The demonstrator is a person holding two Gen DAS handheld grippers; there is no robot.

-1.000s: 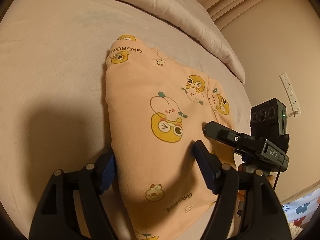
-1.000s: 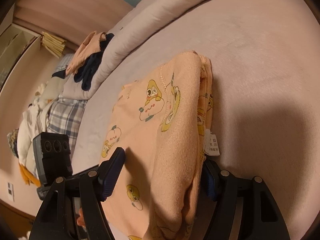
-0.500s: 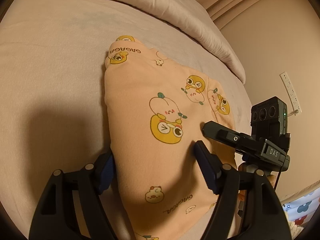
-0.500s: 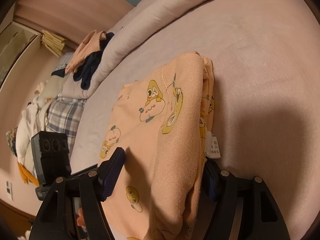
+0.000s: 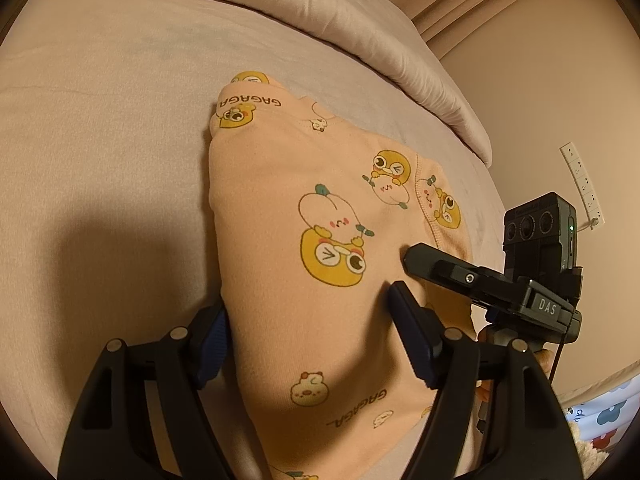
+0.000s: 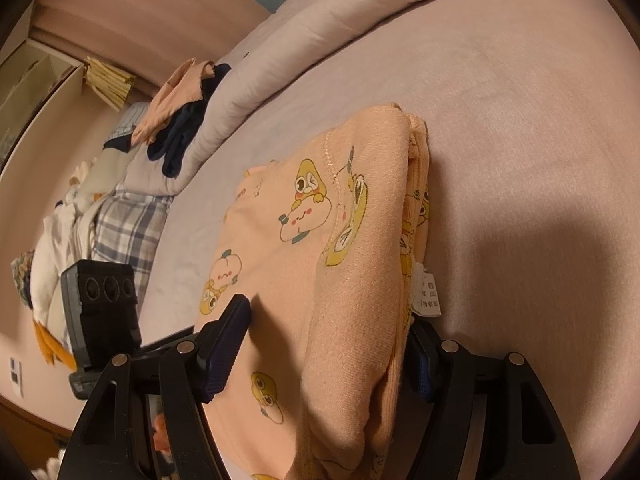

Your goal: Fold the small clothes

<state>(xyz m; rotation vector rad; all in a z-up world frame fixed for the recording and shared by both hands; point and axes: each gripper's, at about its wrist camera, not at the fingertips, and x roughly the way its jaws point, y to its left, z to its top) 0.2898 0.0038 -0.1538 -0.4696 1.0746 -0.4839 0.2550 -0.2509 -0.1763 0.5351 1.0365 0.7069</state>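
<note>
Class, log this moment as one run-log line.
stage: folding | item: folded peach cartoon-print cotton garment on bed | left gripper: straddling | right gripper: straddling

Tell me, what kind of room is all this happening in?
Most likely a bedroom at home. The peach garment lies on a bed sheet, a rolled duvet runs along its far edge, and more clothes are heaped beyond.

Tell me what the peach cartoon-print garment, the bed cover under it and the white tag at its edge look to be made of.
Peach cartoon-print garment: soft knit, likely cotton fleece; matte, fuzzy nap, thick folded edges, stitched seam.
Pale pink bed cover: smooth woven or brushed fabric, probably; matte, faint creases, no visible weave.
Small white tag: thin printed label, satin or paper-like; dark print on it, too small to read.
</note>
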